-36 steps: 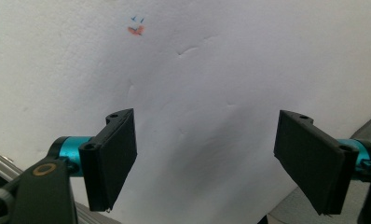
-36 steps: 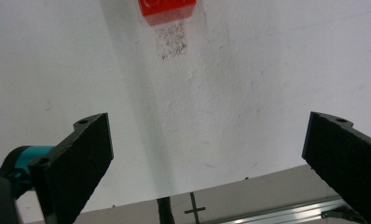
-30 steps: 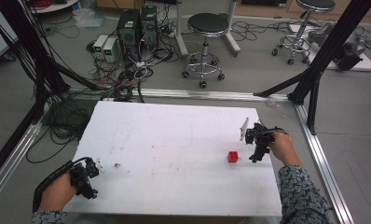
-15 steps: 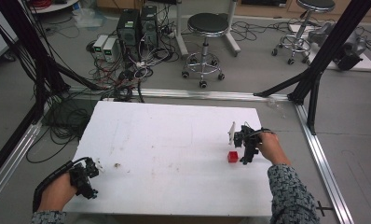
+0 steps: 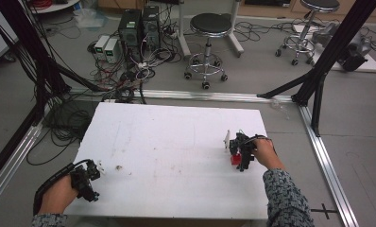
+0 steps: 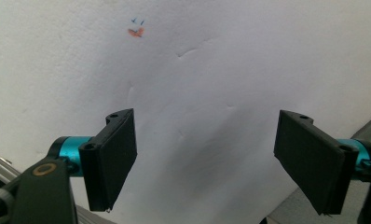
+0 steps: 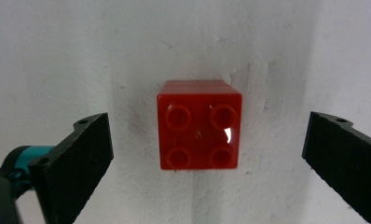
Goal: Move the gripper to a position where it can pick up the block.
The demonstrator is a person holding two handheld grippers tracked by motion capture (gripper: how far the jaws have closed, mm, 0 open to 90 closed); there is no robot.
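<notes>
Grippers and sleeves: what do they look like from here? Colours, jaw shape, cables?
Both grippers are black. The left gripper and right gripper each have two flat rectangular black jaws on teal cylindrical mounts. In the high view a black cable loops from the left one, and a pale plate sits by the right. The sleeves are dark with a fine pale speckled pattern.

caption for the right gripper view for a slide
Open right gripper poised above a red four-stud brick on the white table, jaws apart on either side.

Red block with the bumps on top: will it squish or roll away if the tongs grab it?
Probably neither. The red block looks like hard, glossy plastic, so it should stay stiff but might be a little slippery. Its flat, square sides suggest it won't roll. The right tongs stand open on either side of it.
</notes>
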